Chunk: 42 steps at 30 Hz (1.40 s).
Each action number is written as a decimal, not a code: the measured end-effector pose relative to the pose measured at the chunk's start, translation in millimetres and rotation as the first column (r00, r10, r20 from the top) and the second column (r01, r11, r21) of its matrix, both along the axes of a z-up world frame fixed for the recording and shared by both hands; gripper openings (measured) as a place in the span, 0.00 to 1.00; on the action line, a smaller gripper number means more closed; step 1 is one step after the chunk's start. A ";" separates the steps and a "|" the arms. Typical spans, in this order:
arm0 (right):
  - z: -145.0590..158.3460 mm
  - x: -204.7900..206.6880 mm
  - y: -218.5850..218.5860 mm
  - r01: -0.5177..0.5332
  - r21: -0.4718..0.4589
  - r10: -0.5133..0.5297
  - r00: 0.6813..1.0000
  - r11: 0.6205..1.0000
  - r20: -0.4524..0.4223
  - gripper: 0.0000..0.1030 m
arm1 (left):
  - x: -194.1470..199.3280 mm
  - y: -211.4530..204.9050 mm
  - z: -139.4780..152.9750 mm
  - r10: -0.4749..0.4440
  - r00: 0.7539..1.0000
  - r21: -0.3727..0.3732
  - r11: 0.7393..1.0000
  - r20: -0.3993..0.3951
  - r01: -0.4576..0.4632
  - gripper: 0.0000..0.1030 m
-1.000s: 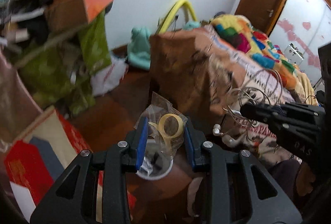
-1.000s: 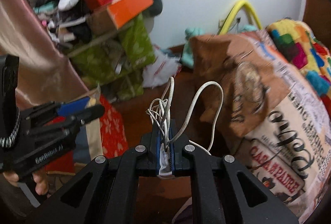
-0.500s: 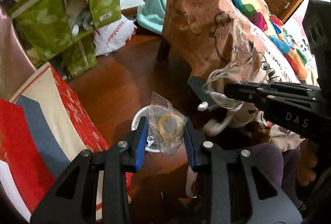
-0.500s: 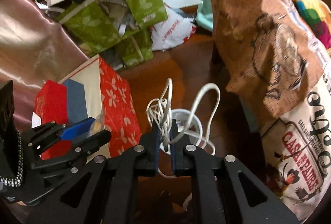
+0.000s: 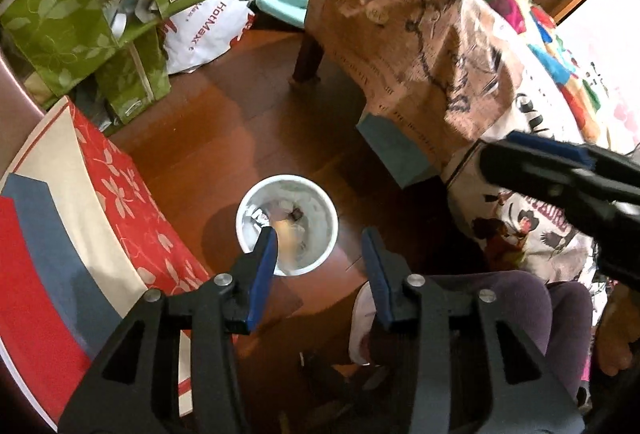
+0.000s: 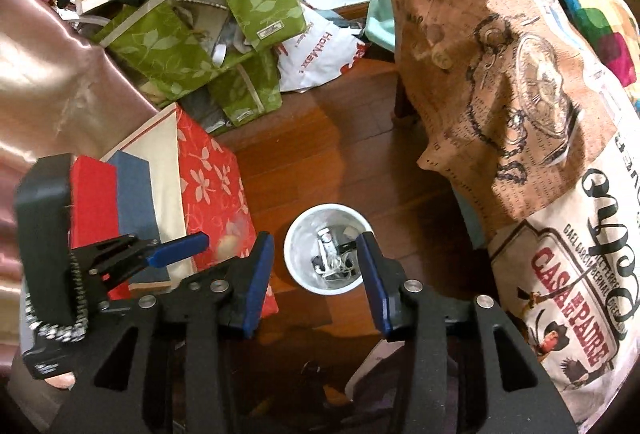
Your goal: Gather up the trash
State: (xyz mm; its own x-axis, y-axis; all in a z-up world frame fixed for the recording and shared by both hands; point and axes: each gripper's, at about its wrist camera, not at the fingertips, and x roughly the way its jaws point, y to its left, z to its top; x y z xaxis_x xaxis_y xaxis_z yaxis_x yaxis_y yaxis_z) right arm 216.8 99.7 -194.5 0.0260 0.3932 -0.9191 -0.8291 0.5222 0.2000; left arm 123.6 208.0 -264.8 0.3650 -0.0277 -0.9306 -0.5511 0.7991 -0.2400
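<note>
Stood on the wooden floor [image 5: 248,121], a small white bin [image 5: 286,224], directly below and ahead of both tongs, framed between their blue pads in each wrist view. Looked round, open at the top, white-walled. Held, as seen from the right wrist, a tangle of white cable [image 6: 335,266] and some dark scraps at the bottom. From the left wrist, showed a blurred yellowish and clear thing [image 5: 289,234] just past the left pad, over the bin's mouth; cannot tell whether falling or already inside.

Left gripper [image 5: 320,254]: jaws parted and opening, nothing pressed between the pads. Right gripper [image 6: 315,266]: jaws likewise apart and opening, empty, with the bin's mouth showing through the gap. Pointed steeply down, both.

To the left of the tongs, near the bin, a flat box [image 5: 80,218] in red floral print with cream, grey-blue and red bands. Further left and ahead, green leaf-patterned fabric bags [image 6: 224,17] stacked with clutter, and a white plastic shopping bag [image 5: 204,33] beside them. To the right, furniture draped in a brown and cream printed cloth [image 6: 500,81], with a bright patchwork cover [image 5: 520,5] beyond. Below the left gripper, a purple-clad leg [image 5: 512,298] and a pale shoe [image 5: 360,318].
</note>
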 end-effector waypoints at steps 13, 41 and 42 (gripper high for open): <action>80.4 -17.2 -52.0 0.082 0.171 -0.115 0.974 0.982 0.197 0.39 | -11.8 -12.8 91.5 -0.039 0.984 0.135 0.991 0.173 0.016 0.42; 230.4 -163.2 -235.6 0.376 0.555 -0.656 0.575 0.742 0.489 0.54 | -133.8 -184.4 313.3 -0.445 0.598 0.467 0.875 0.667 0.129 0.69; 230.9 -167.6 -238.5 0.379 0.562 -0.664 0.567 0.735 0.487 0.61 | -138.1 -188.3 312.1 -0.448 0.600 0.479 0.869 0.663 0.120 0.75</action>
State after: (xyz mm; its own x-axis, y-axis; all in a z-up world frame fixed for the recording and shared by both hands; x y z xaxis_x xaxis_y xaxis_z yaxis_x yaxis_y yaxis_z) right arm 49.2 -138.9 36.4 0.8357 0.3952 -0.3815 -0.4186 0.9079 0.0235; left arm -14.5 19.6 47.2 0.9518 0.0062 -0.3067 -0.0452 0.9917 -0.1202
